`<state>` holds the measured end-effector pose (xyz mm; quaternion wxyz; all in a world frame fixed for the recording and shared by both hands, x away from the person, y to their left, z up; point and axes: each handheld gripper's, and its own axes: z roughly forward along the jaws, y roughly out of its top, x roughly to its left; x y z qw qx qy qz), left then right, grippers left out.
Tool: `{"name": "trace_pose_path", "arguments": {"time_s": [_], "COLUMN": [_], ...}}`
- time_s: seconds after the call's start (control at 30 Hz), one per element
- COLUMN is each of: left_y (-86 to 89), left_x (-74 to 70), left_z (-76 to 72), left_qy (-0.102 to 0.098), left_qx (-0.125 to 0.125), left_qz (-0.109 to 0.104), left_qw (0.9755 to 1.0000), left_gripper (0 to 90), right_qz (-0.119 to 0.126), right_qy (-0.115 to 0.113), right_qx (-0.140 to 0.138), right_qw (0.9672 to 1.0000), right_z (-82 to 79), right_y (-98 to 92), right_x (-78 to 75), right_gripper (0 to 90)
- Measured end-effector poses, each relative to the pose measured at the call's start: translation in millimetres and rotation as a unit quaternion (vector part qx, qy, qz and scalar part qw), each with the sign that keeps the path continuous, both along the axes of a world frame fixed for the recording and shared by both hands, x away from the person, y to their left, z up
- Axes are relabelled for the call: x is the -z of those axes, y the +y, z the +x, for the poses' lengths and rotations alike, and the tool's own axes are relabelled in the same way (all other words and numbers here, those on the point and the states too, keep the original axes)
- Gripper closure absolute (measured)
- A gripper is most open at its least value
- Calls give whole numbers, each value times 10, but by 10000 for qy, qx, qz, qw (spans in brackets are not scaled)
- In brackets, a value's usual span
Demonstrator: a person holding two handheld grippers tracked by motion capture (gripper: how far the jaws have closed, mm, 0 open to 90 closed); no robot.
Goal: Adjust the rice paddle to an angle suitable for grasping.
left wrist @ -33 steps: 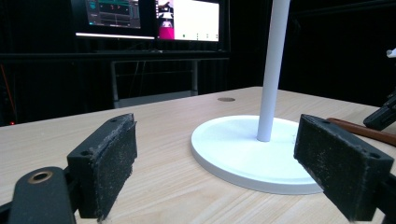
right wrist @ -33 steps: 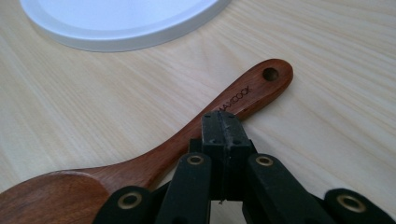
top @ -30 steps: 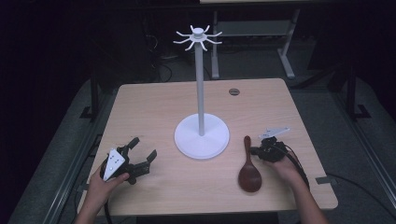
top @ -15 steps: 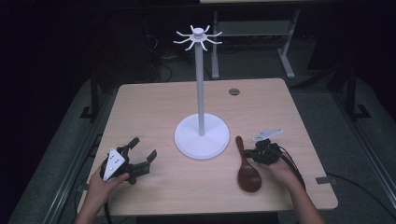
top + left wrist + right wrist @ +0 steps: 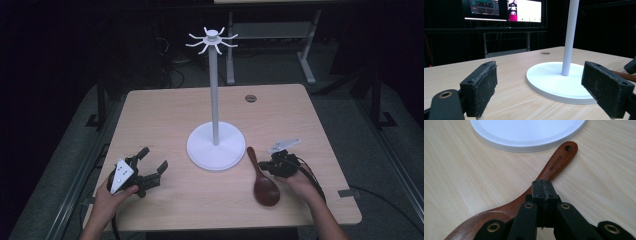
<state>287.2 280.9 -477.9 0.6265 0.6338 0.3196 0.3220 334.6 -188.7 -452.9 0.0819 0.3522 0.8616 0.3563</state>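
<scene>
A dark wooden spoon (image 5: 263,184) lies flat on the table at the right, its handle end (image 5: 560,161) pointing toward the white stand's round base (image 5: 216,146). My right gripper (image 5: 265,165) is shut, and its closed tips (image 5: 543,185) sit over the middle of the spoon's handle. Nothing shows between its pads. My left gripper (image 5: 153,158) rests low at the table's left front, open wide and holding nothing. Between its pads (image 5: 482,87) I see the stand's base (image 5: 556,80) and pole. Hooks ring the top of the pole (image 5: 212,37).
The light wood table (image 5: 165,115) has a small round hole (image 5: 250,98) near its far edge. Beyond it are dark desk frames and lit monitors (image 5: 524,10). A person's hands hold both grippers from the near edge.
My right gripper has moved a little left and toward the near edge. The spoon's handle end has swung left, closer to the stand's base. The left gripper has stayed still.
</scene>
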Motion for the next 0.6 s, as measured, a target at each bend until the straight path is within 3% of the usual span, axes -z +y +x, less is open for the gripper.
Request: {"name": "trace_pose_path", "arguments": {"time_s": [0.23, 0.6], "left_y": [1, -1], "left_x": [0, 0], "left_z": [-1, -2], "left_qy": [-4, -3], "left_qx": [-10, -30], "left_qz": [28, 0], "left_qw": [10000, 10000], "left_gripper": [127, 127], "right_qz": [-21, -123], "right_qy": [174, 317], "right_qx": [-165, -540], "right_qw": [9997, 9980], "right_z": [-180, -491], "right_y": [44, 262], "right_x": [-111, -133], "right_gripper": [897, 897]}}
